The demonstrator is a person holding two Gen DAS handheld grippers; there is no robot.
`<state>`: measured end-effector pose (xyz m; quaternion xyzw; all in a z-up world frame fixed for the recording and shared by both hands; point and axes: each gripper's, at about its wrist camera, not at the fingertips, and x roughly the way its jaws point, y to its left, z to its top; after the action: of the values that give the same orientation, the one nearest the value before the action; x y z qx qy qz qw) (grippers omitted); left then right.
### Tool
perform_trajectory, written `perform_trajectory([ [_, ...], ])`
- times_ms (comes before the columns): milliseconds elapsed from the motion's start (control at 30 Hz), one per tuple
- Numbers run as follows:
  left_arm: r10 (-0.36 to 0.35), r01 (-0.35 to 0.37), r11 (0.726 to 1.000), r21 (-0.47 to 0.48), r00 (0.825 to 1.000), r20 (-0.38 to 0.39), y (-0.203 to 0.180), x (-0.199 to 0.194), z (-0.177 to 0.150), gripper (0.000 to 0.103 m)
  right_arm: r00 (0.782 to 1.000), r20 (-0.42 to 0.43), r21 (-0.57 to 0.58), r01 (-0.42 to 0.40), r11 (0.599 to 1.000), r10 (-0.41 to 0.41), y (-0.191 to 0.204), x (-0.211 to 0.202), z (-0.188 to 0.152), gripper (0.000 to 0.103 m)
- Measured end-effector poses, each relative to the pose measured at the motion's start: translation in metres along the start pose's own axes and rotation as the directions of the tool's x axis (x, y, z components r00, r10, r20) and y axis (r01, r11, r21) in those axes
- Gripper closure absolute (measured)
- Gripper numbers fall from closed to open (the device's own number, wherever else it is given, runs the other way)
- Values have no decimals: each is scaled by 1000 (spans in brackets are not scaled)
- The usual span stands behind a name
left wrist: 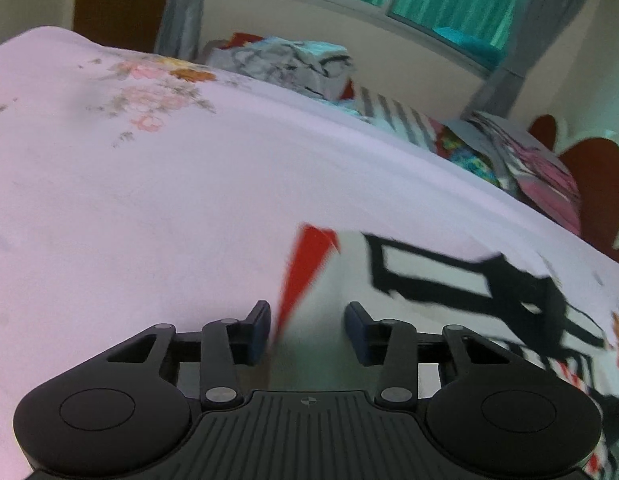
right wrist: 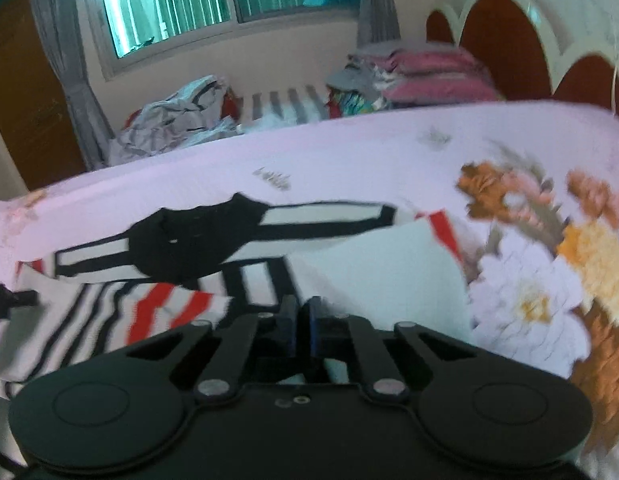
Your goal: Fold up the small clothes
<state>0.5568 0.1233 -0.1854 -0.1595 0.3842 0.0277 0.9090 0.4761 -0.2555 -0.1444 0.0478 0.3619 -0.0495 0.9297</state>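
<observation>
The left hand-held gripper [left wrist: 307, 330] hangs with its jaws spread apart over the near edge of the striped garment [left wrist: 429, 288], gripping nothing. The right hand-held gripper [right wrist: 302, 322] has its jaws pressed together on a pale fold of that striped garment [right wrist: 245, 248]. The cloth, white with black and red bands, lies spread on the pink floral bed sheet [right wrist: 349, 160]. At the bed's far side sits a heap of clothes [left wrist: 285, 64].
</observation>
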Motion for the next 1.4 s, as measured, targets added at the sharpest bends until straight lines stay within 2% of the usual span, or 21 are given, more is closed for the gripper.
perform_trajectory([
  [67,19,-19,1000,-16,1000,16,3,8,4,61,997,-56,0,51,999,-51,-4,15,-5,102],
  [100,22,-21,1000,-23,1000,21,4,10,5,61,994,-99,5,52,999,-51,-7,23,-8,102],
  [133,26,-26,999,-20,999,23,3,12,7,61,993,-106,4,45,999,-44,-8,25,-12,102],
  [167,31,-31,999,-12,999,25,3,13,8,61,995,-92,-3,45,999,-45,-8,22,-12,102],
  [233,33,-32,999,-29,999,31,6,13,10,61,997,-65,31,32,999,-29,-12,15,-8,92],
  [267,36,-34,998,-44,999,32,8,10,11,61,999,-47,49,26,998,-24,-14,11,-6,83],
  [400,39,-39,999,-4,997,63,5,-10,7,61,1000,7,44,-17,999,16,-9,-2,2,81],
  [600,-15,12,999,49,998,53,-14,-39,-2,61,994,-20,7,-109,994,109,22,-2,4,77],
  [833,-57,56,993,101,998,4,-41,-50,-27,61,987,-73,-53,-149,987,145,56,9,3,77],
  [933,-52,54,989,136,998,-19,-48,-50,-44,61,986,-92,-71,-142,987,135,59,11,-3,77],
  [1033,-52,55,985,164,998,-19,-43,-46,-54,61,991,-120,-122,-71,990,57,54,18,-14,77],
  [1167,-44,48,986,161,999,-30,-42,-50,-50,61,993,-116,-109,-36,993,23,40,16,-14,78],
  [1300,-40,43,989,140,999,-25,-46,-62,-50,60,992,-103,-77,-80,994,72,40,2,-13,76],
  [1400,-55,57,984,169,998,-17,-54,-72,-55,60,990,-95,-102,-110,989,100,50,-8,-17,76],
])
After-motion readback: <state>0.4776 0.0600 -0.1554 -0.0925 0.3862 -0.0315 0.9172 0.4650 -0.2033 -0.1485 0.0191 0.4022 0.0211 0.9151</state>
